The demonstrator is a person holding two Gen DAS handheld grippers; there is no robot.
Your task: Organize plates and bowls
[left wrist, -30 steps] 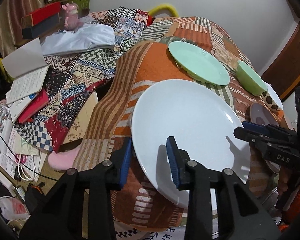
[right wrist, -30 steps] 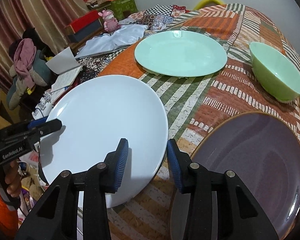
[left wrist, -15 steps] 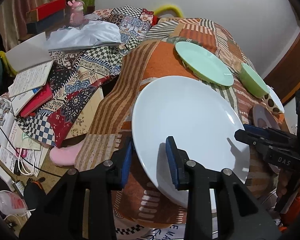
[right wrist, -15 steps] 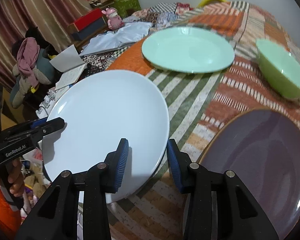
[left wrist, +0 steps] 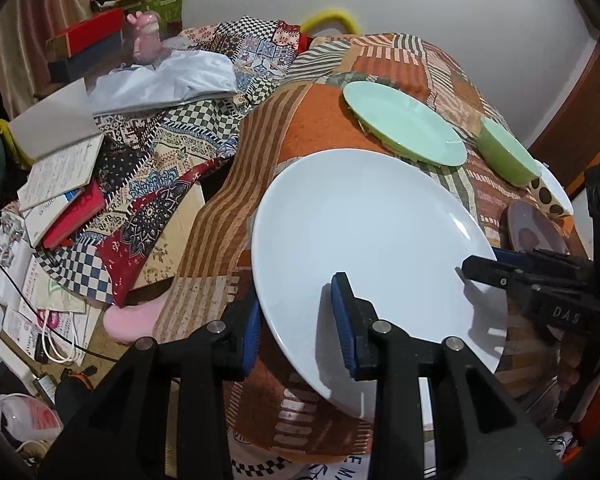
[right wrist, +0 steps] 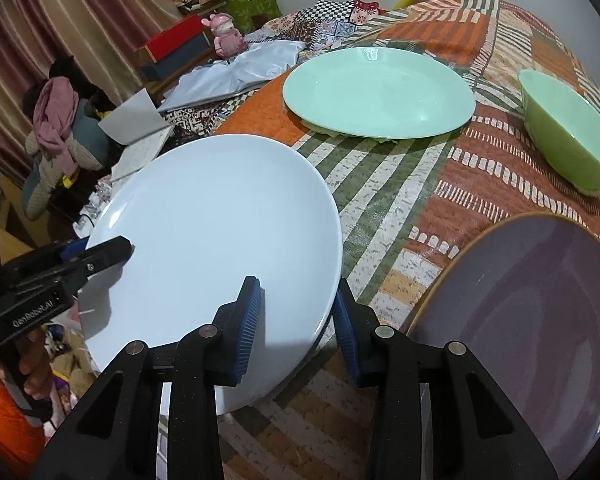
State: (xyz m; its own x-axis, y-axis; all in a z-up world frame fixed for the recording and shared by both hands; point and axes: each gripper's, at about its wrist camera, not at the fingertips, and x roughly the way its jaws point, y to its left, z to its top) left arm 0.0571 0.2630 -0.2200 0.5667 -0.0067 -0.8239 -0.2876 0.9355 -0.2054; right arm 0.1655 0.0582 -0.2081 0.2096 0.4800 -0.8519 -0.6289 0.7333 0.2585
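Nearest, the left gripper (left wrist: pixel 296 316) and right gripper (right wrist: pixel 296 320) each straddle an opposite edge of the white plate (right wrist: pixel 220 240), jaws spread around the rim and not visibly closed on it. Compared with a second ago the plate rides higher and tilts over the surface's (right wrist: pixel 420 184) near left edge, so the lift has apparently begun. Farther off, the purple plate (right wrist: pixel 540 300), mint plate (right wrist: pixel 380 92) and green bowl (right wrist: pixel 568 128) lie unmoved, likely stacking targets.

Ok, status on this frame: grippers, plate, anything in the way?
Left gripper and right gripper both straddle the white plate rim, jaws apart. Plate overhangs table edge. Purple plate beside it; green plate and green bowl beyond.
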